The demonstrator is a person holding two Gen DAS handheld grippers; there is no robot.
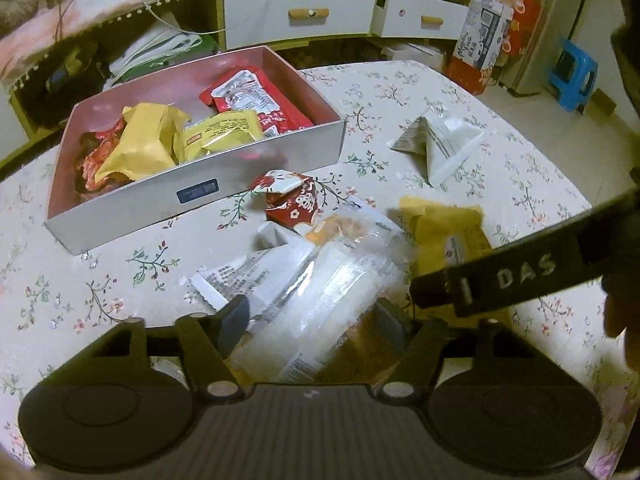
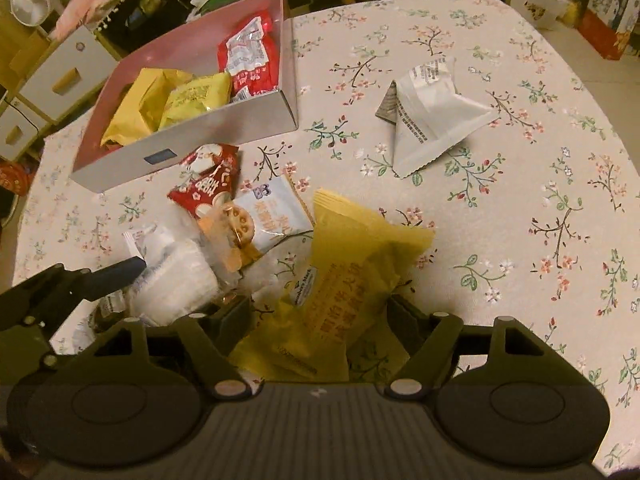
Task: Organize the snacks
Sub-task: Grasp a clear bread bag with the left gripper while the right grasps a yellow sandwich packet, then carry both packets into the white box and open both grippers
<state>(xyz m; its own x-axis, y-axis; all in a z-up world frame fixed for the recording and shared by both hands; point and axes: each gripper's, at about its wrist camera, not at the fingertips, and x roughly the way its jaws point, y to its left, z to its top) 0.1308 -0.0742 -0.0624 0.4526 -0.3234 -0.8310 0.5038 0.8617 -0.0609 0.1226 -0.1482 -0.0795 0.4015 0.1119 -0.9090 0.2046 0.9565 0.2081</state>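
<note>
The surface carries a floral-print cloth and a shallow grey box with a pink interior. Inside the box lie two yellow packets and a red packet with white print; the left wrist view shows a further red wrapper at the box's near-left end.

Loose snacks lie in front of the box. A red-and-white packet rests just beside the box's front wall, crumpled. Next to it is a white packet with an orange biscuit picture. A grey-white pyramid-shaped packet with small black print stands well apart, to the right of the box.

The left hand-held gripper has its fingers set wide around a clear plastic packet printed in white, with orange content showing through. Both fingers sit against the packet's sides; a firm grip cannot be confirmed.

The right hand-held gripper is likewise spread wide, with a large yellow packet bearing orange lettering between its fingers. The packet lies on the surface, its crimped end pointing toward the box. Contact on the right finger is unclear.

In the left wrist view the right gripper's finger crosses in front of this yellow packet.
</note>
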